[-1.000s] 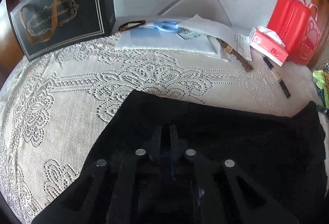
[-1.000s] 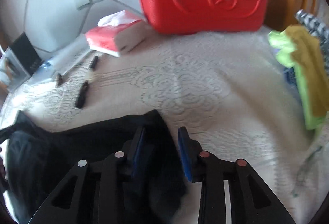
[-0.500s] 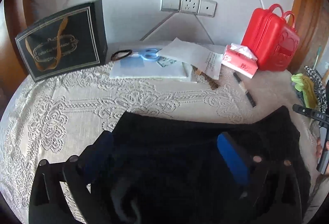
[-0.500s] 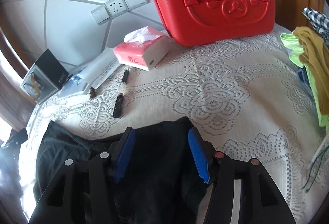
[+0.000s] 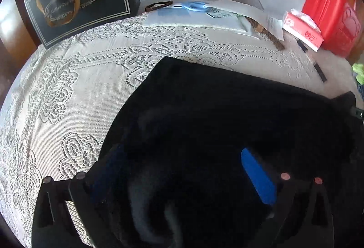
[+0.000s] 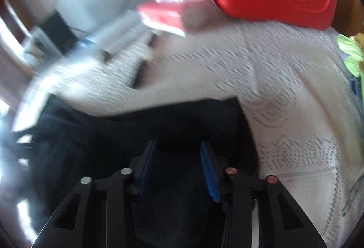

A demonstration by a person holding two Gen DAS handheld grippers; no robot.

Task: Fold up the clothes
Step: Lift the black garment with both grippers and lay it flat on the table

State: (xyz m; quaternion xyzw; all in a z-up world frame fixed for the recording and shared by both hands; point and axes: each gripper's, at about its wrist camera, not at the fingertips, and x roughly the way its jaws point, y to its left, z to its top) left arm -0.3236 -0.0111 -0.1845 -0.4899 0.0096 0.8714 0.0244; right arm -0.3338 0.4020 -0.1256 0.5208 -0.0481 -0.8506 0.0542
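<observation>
Left tongs spread wide over black garment, nothing pinched; right tongs just narrowed, cloth between, contact unclear (blurred). Soft, limp, light by the look, best taken at the far hem corners. Beyond, on the lace-covered surface: pens, tissue pack, red case, well apart.

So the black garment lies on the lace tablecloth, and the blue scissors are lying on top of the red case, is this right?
Not quite. The blue scissors lie on the white papers near the wall sockets, not on the red case, which stands apart at the right; the left wrist view shows it. The black garment does lie on the lace tablecloth.
</observation>
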